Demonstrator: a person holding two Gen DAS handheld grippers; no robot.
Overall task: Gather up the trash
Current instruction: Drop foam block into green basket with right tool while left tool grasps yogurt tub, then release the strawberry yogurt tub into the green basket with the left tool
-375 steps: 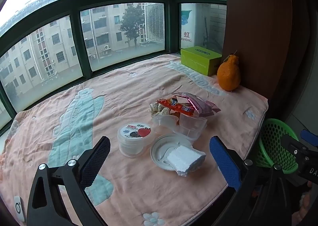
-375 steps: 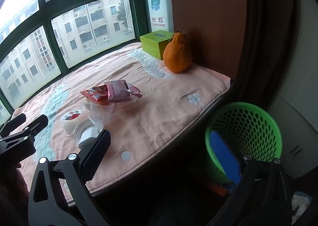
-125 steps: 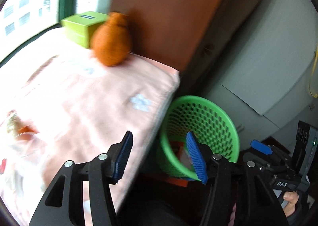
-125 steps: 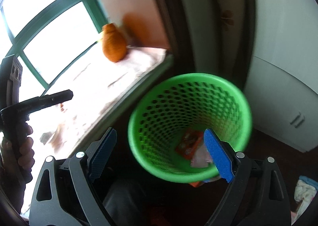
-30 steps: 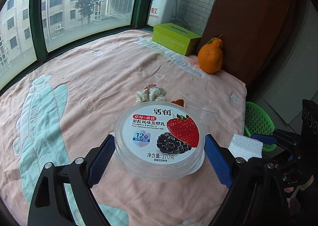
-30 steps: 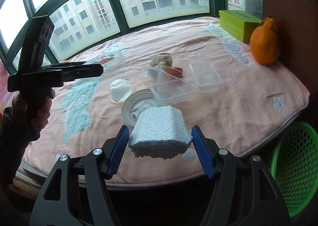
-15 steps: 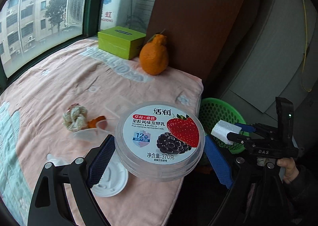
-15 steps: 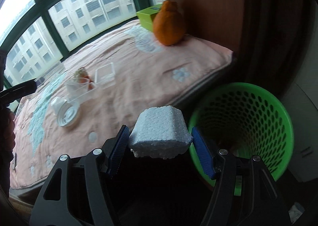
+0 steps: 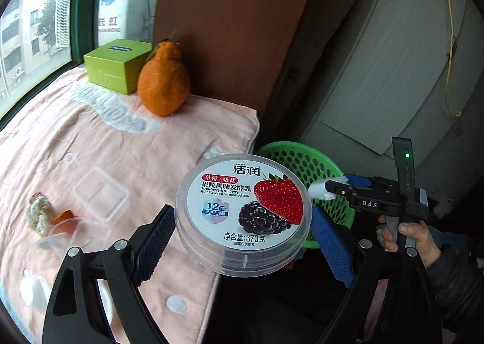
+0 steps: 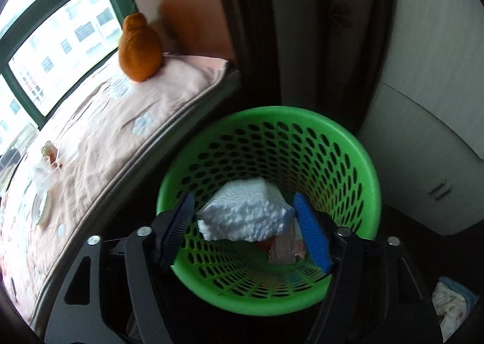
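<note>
left wrist view faces across the blanket point(image 9: 90, 138); right looks down, close (both show the basket point(image 10: 367, 180)).

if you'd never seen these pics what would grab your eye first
The round clear plastic yogurt tub with the strawberry label, clamped in the left gripper beside the pink blanket's edge. Next, the chunk of white styrofoam foam between the right gripper's fingers, over the mouth of the bright green perforated plastic basket.
</note>
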